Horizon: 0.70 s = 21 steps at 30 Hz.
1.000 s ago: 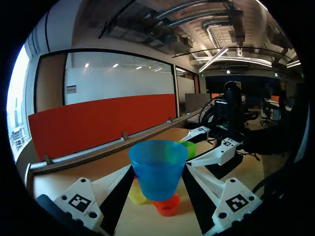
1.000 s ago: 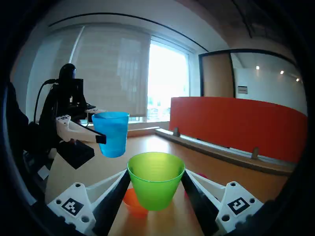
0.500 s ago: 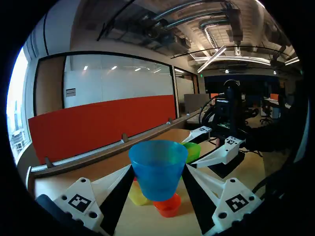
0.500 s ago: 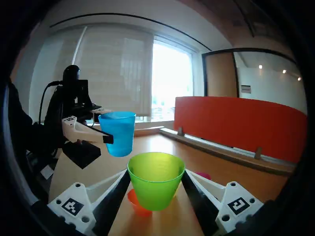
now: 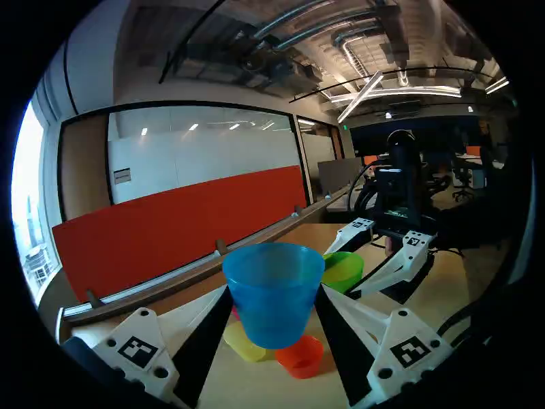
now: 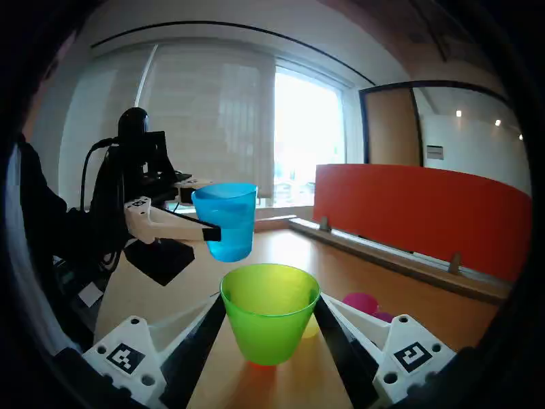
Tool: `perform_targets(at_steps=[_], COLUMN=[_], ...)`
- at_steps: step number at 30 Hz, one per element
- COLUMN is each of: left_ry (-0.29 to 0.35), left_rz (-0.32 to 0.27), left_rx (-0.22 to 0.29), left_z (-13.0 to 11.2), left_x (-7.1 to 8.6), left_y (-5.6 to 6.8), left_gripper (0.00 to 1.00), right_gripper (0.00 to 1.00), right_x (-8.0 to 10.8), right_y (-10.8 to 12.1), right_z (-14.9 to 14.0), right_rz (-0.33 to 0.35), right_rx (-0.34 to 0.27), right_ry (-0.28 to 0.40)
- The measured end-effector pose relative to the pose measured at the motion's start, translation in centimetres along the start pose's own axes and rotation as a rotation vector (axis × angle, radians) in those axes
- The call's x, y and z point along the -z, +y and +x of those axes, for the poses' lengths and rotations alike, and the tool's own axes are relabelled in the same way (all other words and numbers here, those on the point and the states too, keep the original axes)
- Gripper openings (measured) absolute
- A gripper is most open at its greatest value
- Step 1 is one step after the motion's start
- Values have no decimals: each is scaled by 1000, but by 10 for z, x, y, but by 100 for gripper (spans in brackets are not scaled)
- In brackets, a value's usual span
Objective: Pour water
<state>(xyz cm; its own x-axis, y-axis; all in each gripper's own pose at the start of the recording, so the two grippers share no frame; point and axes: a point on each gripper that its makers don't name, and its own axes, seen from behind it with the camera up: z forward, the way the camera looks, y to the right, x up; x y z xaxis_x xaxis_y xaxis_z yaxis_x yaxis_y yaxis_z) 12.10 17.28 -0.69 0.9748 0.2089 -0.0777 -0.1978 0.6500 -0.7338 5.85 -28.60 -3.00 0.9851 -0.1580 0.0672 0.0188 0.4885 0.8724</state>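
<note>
We hold two cups above the desk (image 6: 340, 266): blue cup (image 5: 274, 300) clamped in left gripper (image 5: 272, 292), green cup (image 6: 270, 317) clamped in right gripper (image 6: 270, 303). Probably light, thin, slippery plastic; we grip mid-wall.

Translucent blue cup (image 5: 274, 310), upright, clamped in the left gripper (image 5: 273, 293), lime green cup (image 6: 270, 327), upright, clamped in the right gripper (image 6: 270, 305), both held aloft, near each other, not touching
</note>
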Motion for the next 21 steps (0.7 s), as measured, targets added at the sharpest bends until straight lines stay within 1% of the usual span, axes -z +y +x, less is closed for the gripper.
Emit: perform_targets(at_steps=[5, 11, 21], left_ry=[-1, 1, 13], left_rz=[11, 20, 32], left_rx=[-34, -77, -156], left_z=[1, 4, 12], left_x=[-1, -3, -6], left_y=[-2, -1, -1], left_gripper=[81, 81, 81], right_gripper=[91, 91, 91], right_x=[1, 2, 4], right_y=[-8, -13, -22], right_z=[-3, -7, -9], right_rz=[17, 27, 45], right_rx=[-2, -14, -11], right_ry=[-2, 0, -6])
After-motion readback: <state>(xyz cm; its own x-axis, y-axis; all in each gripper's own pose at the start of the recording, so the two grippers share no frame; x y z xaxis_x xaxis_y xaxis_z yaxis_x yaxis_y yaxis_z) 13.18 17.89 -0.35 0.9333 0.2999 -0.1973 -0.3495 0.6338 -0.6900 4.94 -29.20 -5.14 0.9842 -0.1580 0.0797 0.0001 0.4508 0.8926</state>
